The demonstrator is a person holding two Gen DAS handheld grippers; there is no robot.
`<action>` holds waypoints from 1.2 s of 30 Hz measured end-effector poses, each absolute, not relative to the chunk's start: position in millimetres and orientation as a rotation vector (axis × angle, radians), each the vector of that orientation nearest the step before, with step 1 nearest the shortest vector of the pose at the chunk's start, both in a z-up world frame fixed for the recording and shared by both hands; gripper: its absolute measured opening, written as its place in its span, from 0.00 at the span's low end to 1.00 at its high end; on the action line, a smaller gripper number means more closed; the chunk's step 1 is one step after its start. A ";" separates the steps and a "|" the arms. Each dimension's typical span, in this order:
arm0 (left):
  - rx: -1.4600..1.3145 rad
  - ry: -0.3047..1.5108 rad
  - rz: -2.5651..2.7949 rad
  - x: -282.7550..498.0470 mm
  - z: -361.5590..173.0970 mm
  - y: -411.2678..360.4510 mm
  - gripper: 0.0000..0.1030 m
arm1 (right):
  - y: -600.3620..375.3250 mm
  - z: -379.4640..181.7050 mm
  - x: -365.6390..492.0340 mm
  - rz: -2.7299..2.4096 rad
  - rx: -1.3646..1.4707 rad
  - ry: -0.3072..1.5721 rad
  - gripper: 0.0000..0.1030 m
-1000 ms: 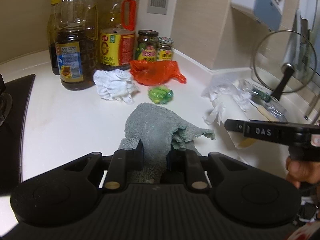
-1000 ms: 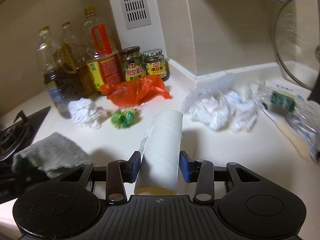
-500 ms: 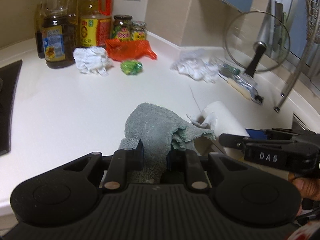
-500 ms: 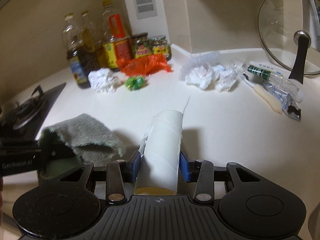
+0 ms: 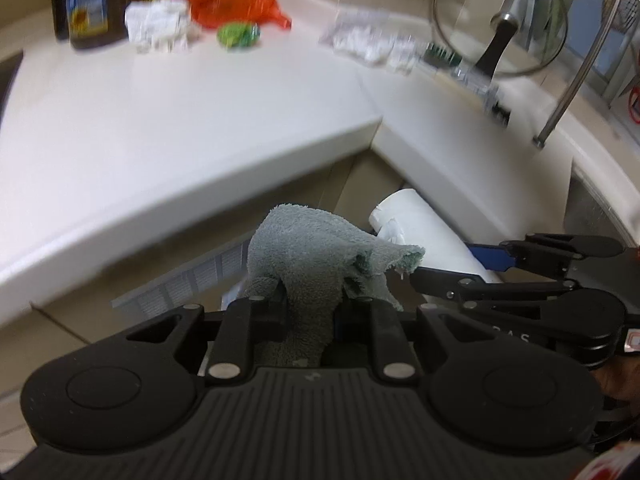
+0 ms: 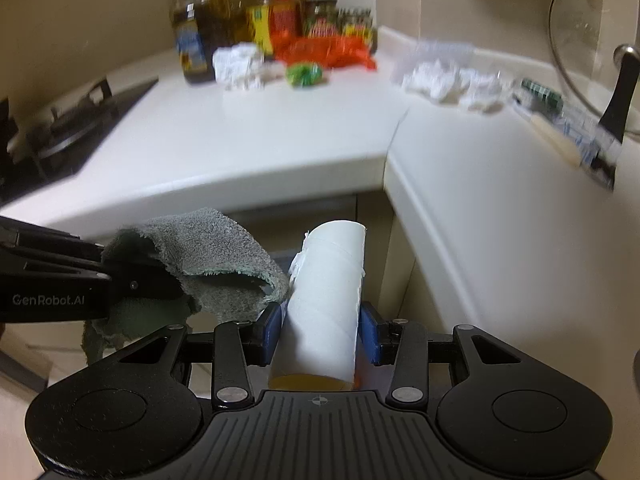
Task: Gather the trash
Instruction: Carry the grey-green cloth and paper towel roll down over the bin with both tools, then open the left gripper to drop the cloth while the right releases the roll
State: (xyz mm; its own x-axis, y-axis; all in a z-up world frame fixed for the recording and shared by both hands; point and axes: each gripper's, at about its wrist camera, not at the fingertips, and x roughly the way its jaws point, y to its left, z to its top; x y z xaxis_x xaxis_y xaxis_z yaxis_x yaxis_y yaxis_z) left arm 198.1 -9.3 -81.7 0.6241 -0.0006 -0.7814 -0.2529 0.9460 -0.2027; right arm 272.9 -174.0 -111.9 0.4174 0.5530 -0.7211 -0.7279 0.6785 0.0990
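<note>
The cardboard tube (image 6: 324, 300) sits clamped between the blue pads of the right gripper (image 6: 320, 328), held off the worktop, in front of and below the inner corner of its front edge, its far end pointing toward that corner. Just to its left the grey cloth (image 5: 312, 268) is pinched in the left gripper (image 5: 310, 312), bunched up and drooping over the fingers; one frayed corner of it reaches the tube's side, though whether they touch is unclear. Both grippers are level with each other, close side by side, before the cabinet fronts (image 5: 352, 188) under the worktop (image 6: 260, 128).

On the worktop, near the back wall, lie a crumpled white paper (image 6: 236, 66), a small green wrapper (image 6: 304, 74) just to its right and an orange plastic bag (image 6: 326, 52) behind that. Bottles of oil (image 6: 192, 36) and jars (image 6: 320, 20) stand along the back edge. Toward the right part lie more crumpled white paper (image 6: 448, 80) and a clear plastic packet (image 6: 560, 120). A glass pan lid (image 6: 596, 40) stands on edge at the far right. A hob (image 6: 60, 128) occupies the left end.
</note>
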 end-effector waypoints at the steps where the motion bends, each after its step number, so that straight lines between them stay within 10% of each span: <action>1: -0.320 0.907 0.145 198.2 -88.9 -9.0 0.17 | -174.4 -117.9 271.5 0.814 -0.255 0.813 0.41; 36: -0.424 1.151 0.193 252.3 -218.8 -1.3 0.17 | -148.1 -235.0 292.8 0.801 -0.412 1.040 0.41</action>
